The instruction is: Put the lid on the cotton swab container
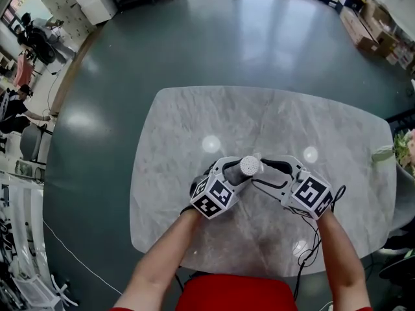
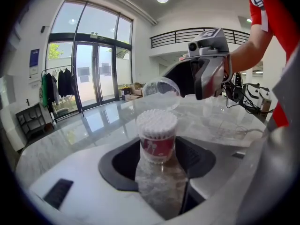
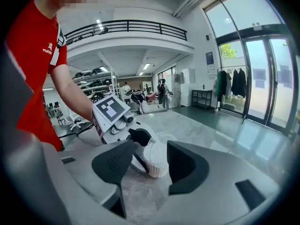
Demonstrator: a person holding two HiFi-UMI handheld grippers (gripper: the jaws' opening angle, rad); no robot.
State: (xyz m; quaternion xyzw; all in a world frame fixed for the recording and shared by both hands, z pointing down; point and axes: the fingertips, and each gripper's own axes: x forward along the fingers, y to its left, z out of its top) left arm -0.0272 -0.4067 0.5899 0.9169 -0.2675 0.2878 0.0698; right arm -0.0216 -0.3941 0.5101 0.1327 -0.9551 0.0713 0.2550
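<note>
The cotton swab container (image 1: 250, 167) is a clear tub with a red label, packed with white swabs. It stands upright near the middle of the marble table (image 1: 194, 128). My left gripper (image 1: 237, 172) comes from the left and is shut on it. In the left gripper view the container (image 2: 157, 136) sits between both dark pads, touching them (image 2: 159, 146). The clear round lid (image 2: 161, 90) hangs tilted just above and beyond the swabs, in the tips of my right gripper (image 2: 187, 81). The right gripper (image 1: 266, 168) faces the left one (image 3: 149, 148).
A green object (image 1: 382, 153) lies at the table's right edge, beside a plant (image 1: 406, 146). A black cable (image 1: 312, 241) trails from the right gripper toward the front edge. Cardboard boxes (image 1: 368, 26) stand on the floor far right. A seated person (image 1: 16, 112) is far left.
</note>
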